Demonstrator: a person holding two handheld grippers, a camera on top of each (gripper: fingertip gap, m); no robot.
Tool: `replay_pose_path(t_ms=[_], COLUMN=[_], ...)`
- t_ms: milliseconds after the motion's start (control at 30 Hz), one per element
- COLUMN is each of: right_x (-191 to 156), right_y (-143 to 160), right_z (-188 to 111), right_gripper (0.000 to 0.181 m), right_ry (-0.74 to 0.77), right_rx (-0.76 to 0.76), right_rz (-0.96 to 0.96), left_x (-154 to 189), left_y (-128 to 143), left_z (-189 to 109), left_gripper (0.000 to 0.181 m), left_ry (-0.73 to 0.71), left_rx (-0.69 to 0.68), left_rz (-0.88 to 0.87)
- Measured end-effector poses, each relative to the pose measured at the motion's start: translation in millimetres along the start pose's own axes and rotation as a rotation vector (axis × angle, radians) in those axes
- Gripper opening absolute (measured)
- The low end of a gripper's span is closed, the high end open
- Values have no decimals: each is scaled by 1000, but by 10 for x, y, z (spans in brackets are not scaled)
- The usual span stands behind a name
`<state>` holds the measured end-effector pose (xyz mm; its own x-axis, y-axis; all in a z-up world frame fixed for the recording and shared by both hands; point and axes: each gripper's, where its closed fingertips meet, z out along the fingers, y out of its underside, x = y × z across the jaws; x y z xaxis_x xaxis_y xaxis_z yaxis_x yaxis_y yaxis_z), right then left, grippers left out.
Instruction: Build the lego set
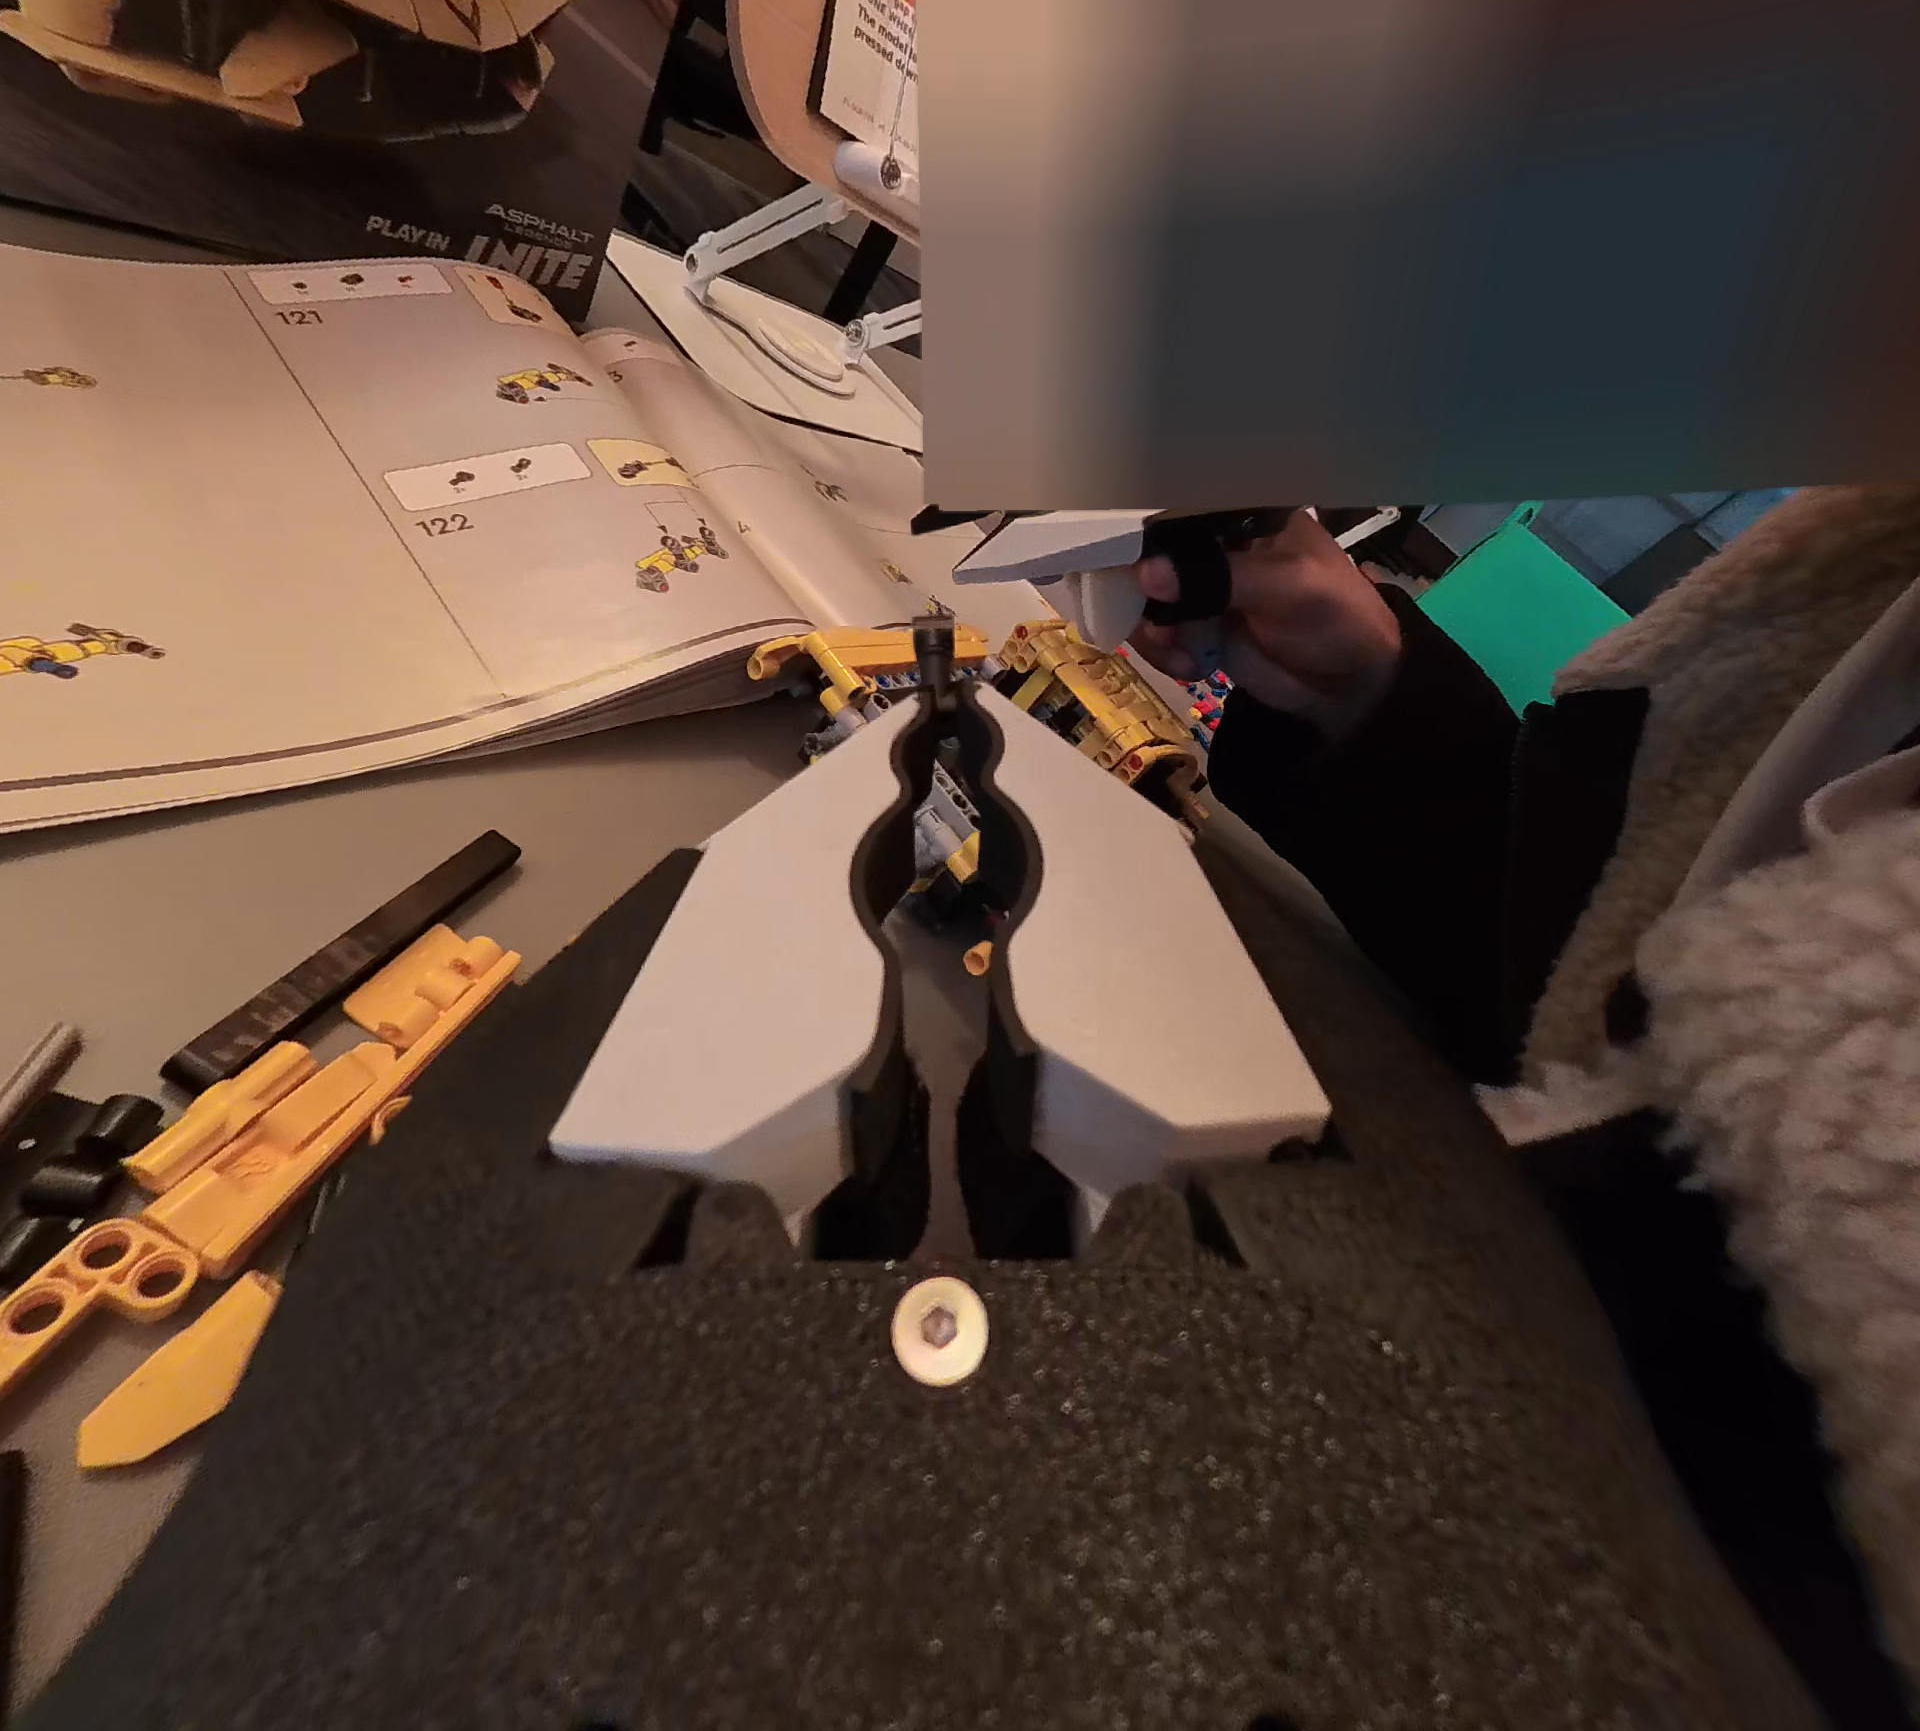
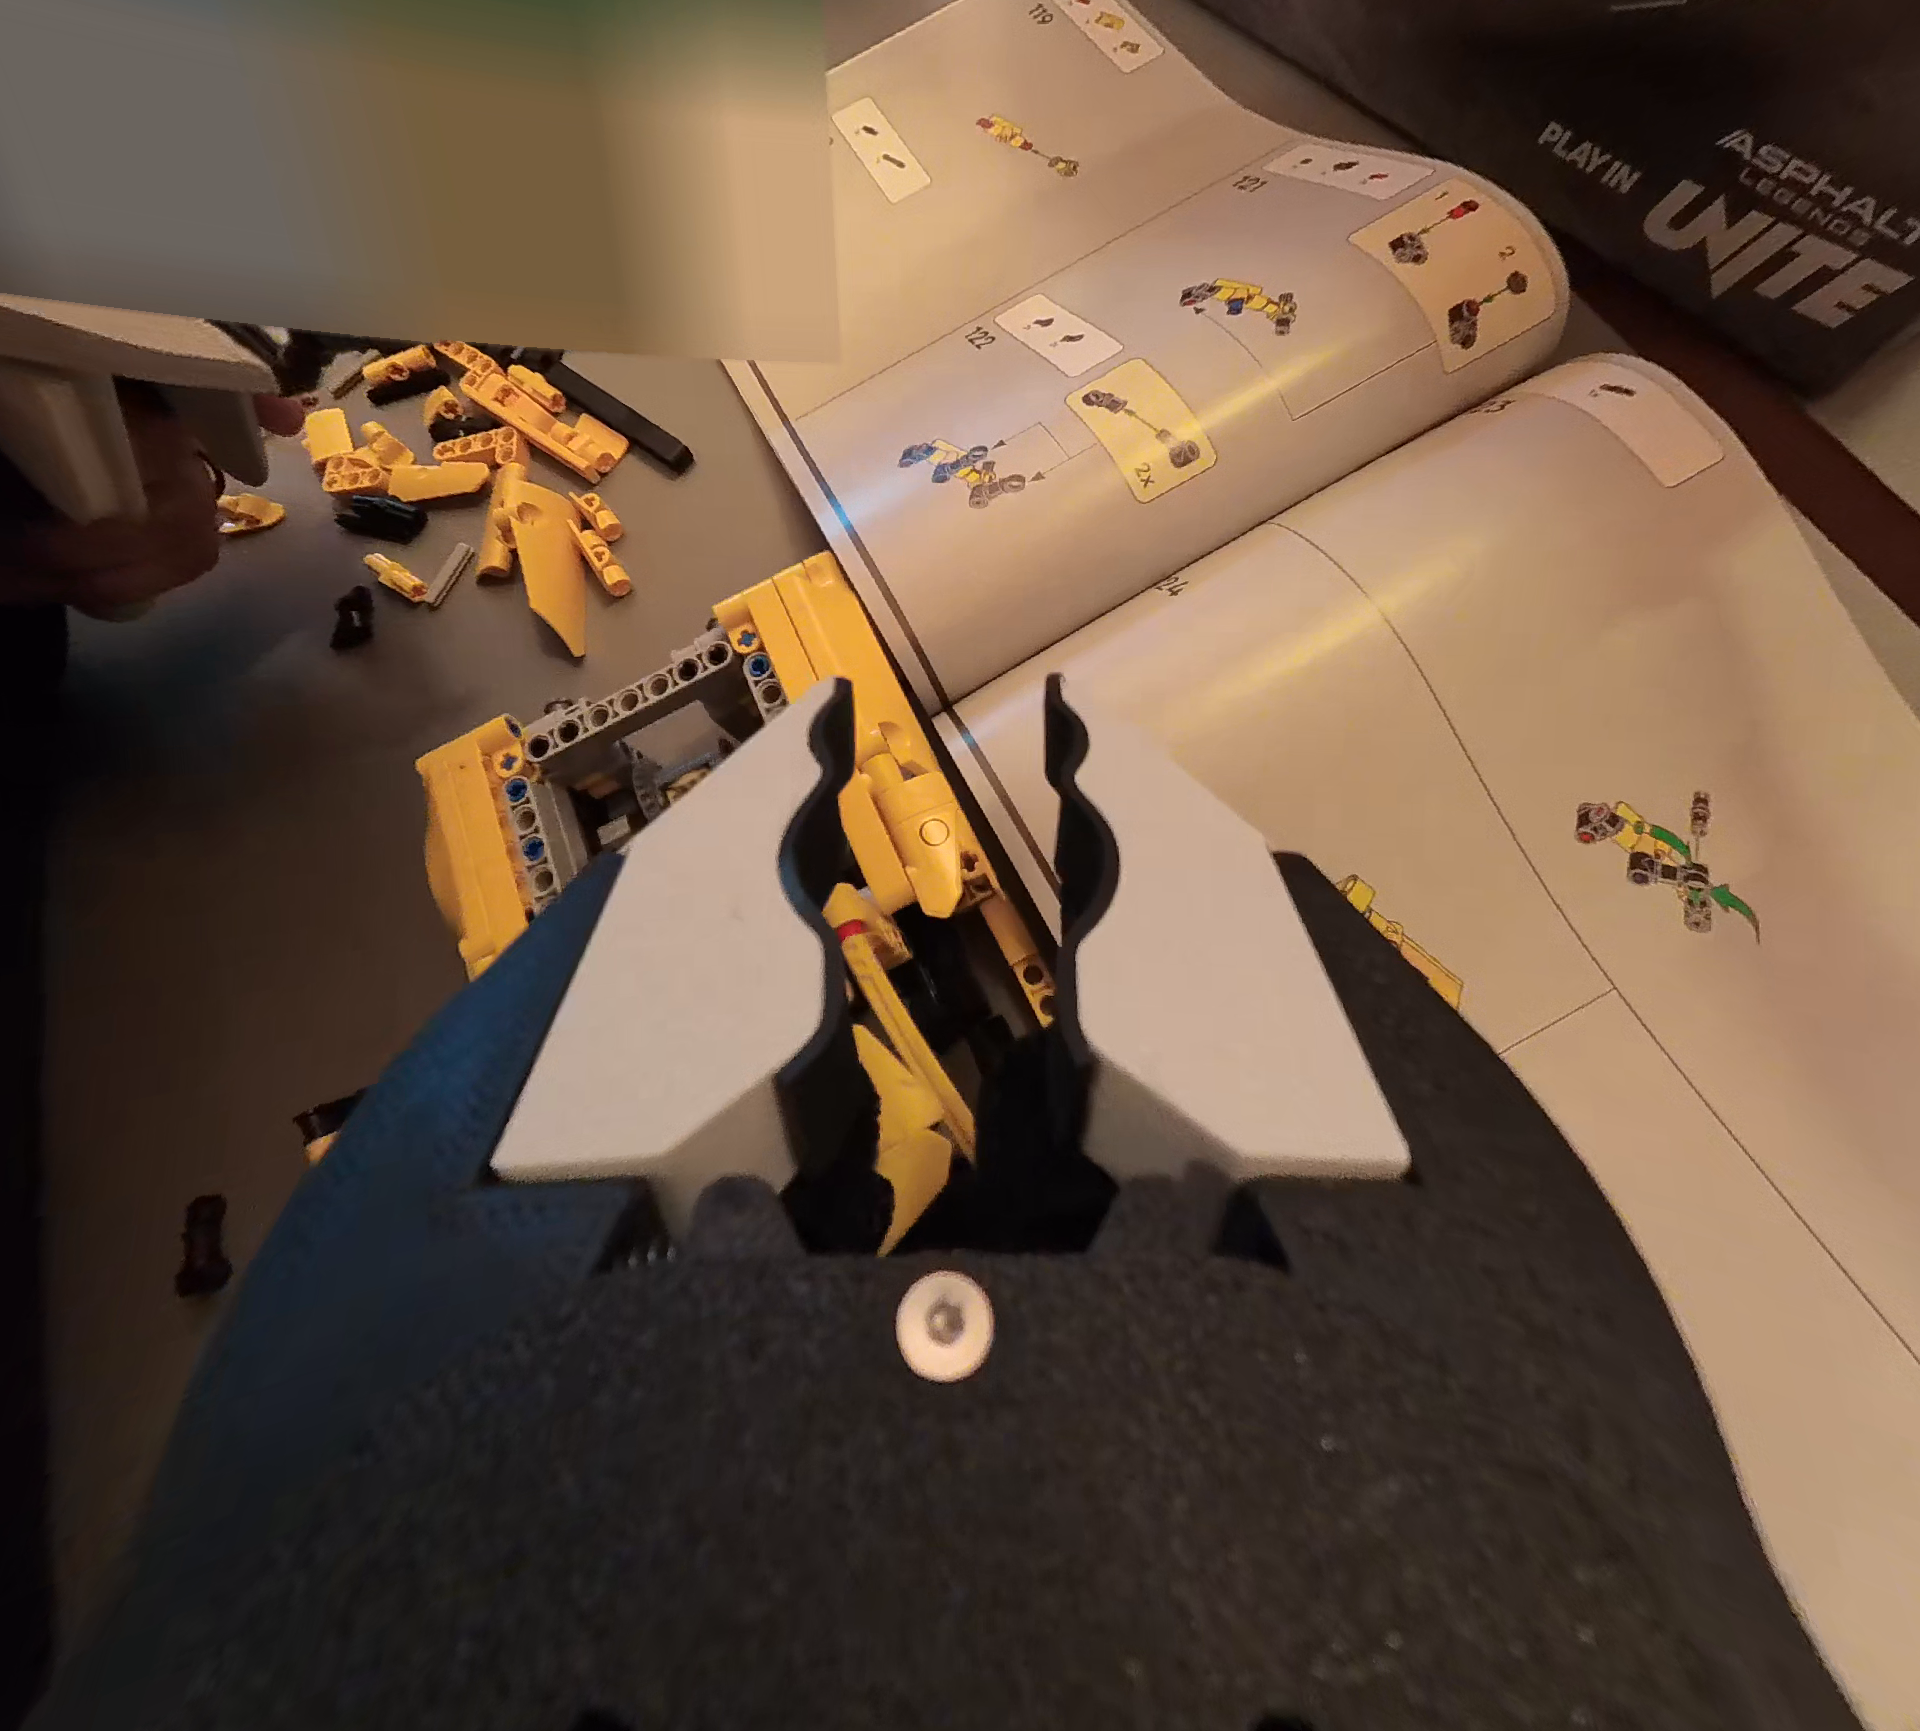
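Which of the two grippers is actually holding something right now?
The left gripper: its fingers pinch a small dark piece. The right gripper is spread open and empty above the yellow model.

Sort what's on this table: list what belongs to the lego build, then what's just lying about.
In the job:
- left claw, shut on a small black piece
- right claw, open over the yellow assembly
- loose yellow and black parts
- open instruction booklet

Lying about:
- set box
- white stand
- green box
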<state>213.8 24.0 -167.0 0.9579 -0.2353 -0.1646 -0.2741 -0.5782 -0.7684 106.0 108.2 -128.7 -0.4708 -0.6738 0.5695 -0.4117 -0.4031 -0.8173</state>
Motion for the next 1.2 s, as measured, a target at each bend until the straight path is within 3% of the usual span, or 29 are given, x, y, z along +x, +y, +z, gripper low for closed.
replay_pose_path(t_ms=[1200], right_x=[-22], right_y=[8], right_z=[9], right_gripper=[34], right_ry=[-31], right_rx=[10], right_rz=[18], left_x=[33], left_y=[20], left_z=[6], left_gripper=[3], left_ry=[23], left_rx=[-9], left_rz=[-11])
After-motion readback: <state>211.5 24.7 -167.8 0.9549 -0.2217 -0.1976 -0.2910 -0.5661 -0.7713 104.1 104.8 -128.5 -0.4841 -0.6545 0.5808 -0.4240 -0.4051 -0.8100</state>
